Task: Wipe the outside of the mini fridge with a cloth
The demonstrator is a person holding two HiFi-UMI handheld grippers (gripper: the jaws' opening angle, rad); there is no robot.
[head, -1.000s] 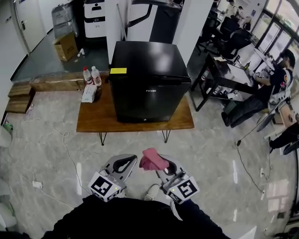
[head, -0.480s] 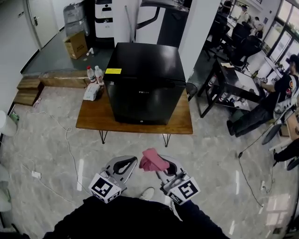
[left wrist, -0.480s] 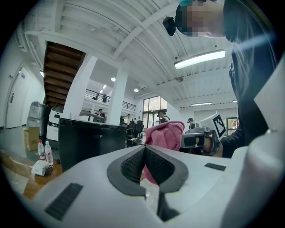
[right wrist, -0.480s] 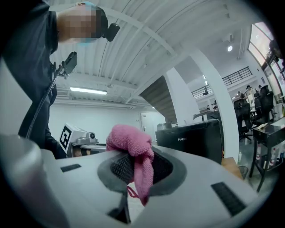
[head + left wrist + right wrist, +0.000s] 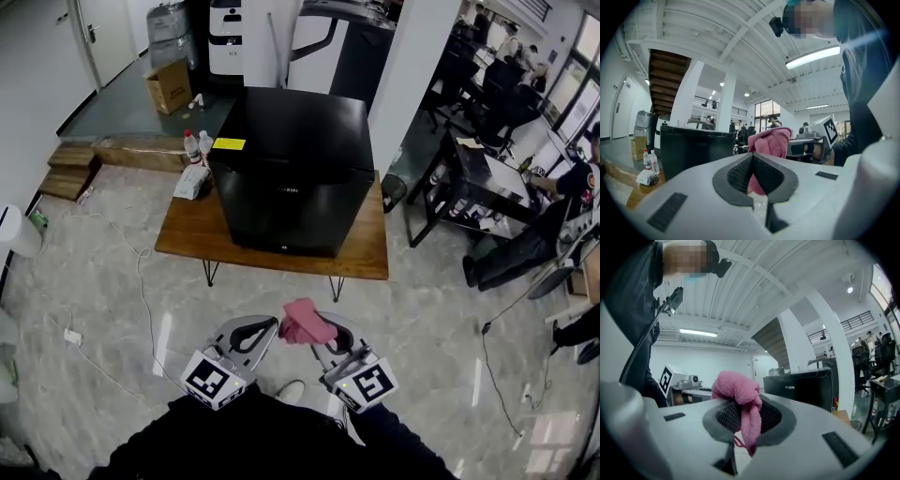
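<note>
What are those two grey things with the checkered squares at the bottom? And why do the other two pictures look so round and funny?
Those are two hand-held grabbers, and a person holds one in each hand. The squares are just marker cubes that are part of them. The big picture comes from a camera on the person's head, looking down. The two round pictures come from small cameras that ride on the grabbers and look along their two jaws. The left gripper has its jaws closed on nothing. The right gripper pinches a pink cloth. Ahead, a black mini fridge stands on a low wooden table, with two bottles beside it. Both grabbers are well short of the fridge, so no wiping is happening yet.
</note>
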